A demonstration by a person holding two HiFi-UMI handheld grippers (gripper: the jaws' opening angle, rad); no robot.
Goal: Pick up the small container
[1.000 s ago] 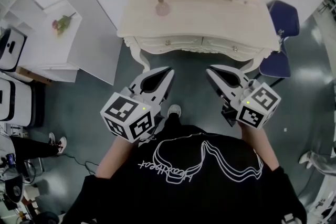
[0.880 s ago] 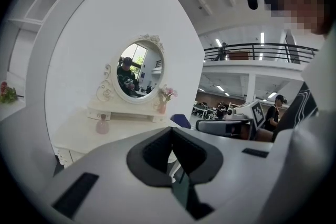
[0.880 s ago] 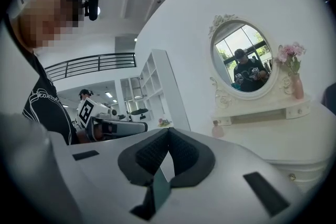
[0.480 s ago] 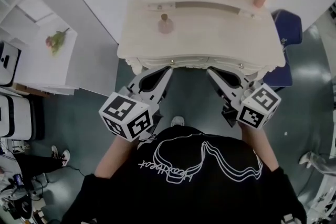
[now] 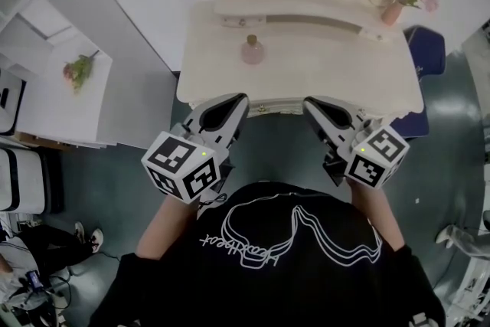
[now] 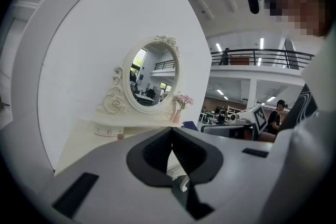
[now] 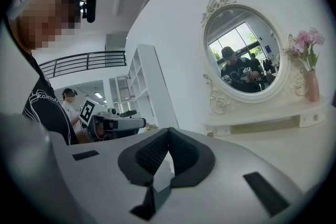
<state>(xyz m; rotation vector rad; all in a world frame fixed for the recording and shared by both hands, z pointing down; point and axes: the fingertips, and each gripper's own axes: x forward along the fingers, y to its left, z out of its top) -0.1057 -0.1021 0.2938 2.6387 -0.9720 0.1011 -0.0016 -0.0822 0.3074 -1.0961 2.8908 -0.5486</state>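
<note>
The small container (image 5: 253,50) looks glassy, the dressing table (image 5: 329,65) matt cream-painted wood.

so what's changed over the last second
The left tongs and right tongs have moved forward with the person, up to the front edge of the dressing table. Nothing was taken hold of or let go. Both tongs stay shut and empty, and the small pink bottle sits untouched on the tabletop.

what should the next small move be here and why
Probably open the left gripper and reach forward: its jaws are together and empty, at the front edge of the dressing table, with the small pink container just beyond and apart from it.
</note>
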